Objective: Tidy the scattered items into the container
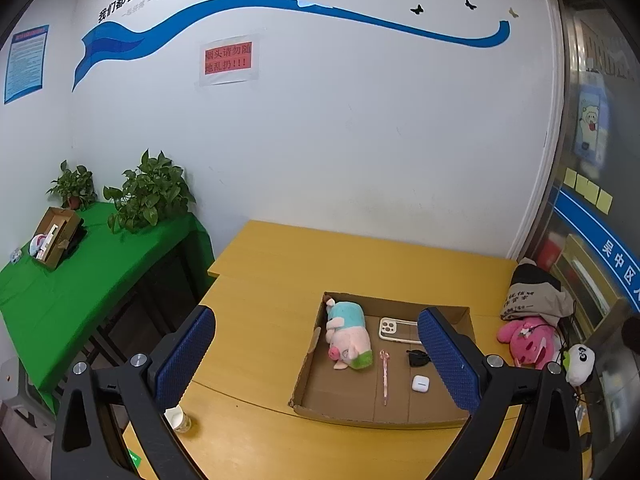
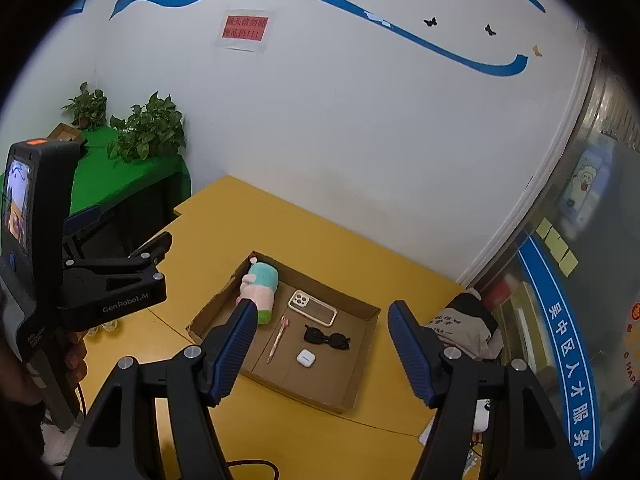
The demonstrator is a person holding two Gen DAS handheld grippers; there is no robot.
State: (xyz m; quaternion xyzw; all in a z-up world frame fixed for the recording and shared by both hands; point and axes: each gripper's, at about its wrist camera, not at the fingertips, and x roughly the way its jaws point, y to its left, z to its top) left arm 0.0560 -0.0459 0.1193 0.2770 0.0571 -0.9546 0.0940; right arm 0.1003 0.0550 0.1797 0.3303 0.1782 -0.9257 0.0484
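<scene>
A shallow cardboard box (image 1: 308,368) (image 2: 362,364) sits on the yellow table (image 1: 256,320) (image 2: 224,216). Inside lie a plush pig (image 1: 348,338) (image 2: 260,284), a phone case (image 1: 396,330) (image 2: 313,307), a pink pen (image 1: 385,376) (image 2: 277,338), black sunglasses (image 1: 416,358) (image 2: 326,337) and a white earbud case (image 1: 420,383) (image 2: 305,357). My left gripper (image 1: 320,364) is open and empty, held above the table in front of the box. My right gripper (image 2: 322,350) is open and empty, above the box's near side. The left gripper body (image 2: 116,280) shows at the left of the right wrist view.
A pink plush (image 1: 528,340), a panda toy (image 1: 580,364) and a folded cloth bag (image 1: 534,296) (image 2: 464,328) lie at the table's right edge. A small cup (image 1: 178,418) stands at the near left. A green-covered side table (image 1: 80,272) holds plants and another box.
</scene>
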